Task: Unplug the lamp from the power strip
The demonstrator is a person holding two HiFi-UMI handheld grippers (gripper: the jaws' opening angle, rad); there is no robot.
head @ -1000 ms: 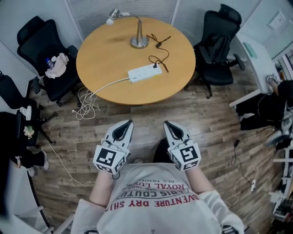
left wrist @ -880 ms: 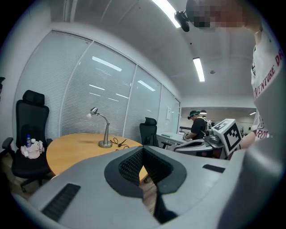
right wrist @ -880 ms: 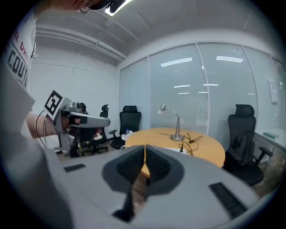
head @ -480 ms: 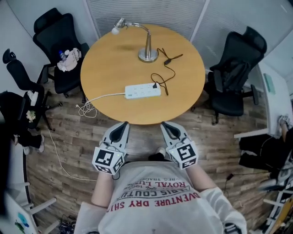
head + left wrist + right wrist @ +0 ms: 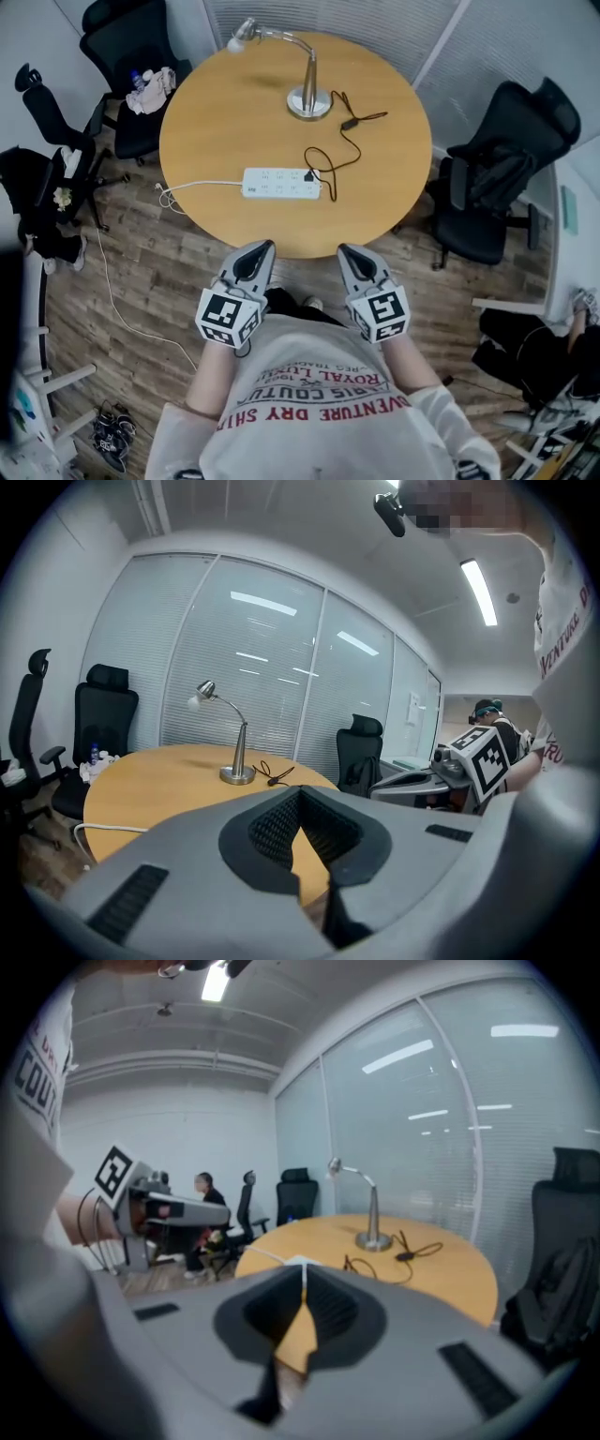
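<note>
A silver gooseneck lamp (image 5: 309,97) stands at the far side of the round wooden table (image 5: 211,122). Its black cord (image 5: 349,124) loops down to a black plug (image 5: 312,175) seated in the right end of the white power strip (image 5: 279,183). Both grippers are held side by side just short of the table's near edge, well away from the strip. My left gripper (image 5: 262,249) is shut and empty, and so is my right gripper (image 5: 348,252). The lamp (image 5: 238,757) shows in the left gripper view, and the lamp (image 5: 372,1215) and cord (image 5: 405,1256) in the right gripper view.
Black office chairs stand round the table: one (image 5: 131,56) at the back left with clothes on it, one (image 5: 497,178) at the right. The strip's white cable (image 5: 178,192) drops off the left edge onto the wooden floor. A glass wall with blinds is behind. A seated person (image 5: 202,1199) is far off.
The head view has swung round and nearer the table, so the power strip now lies almost straight ahead. Both grippers stay shut, side by side in front of the body.
</note>
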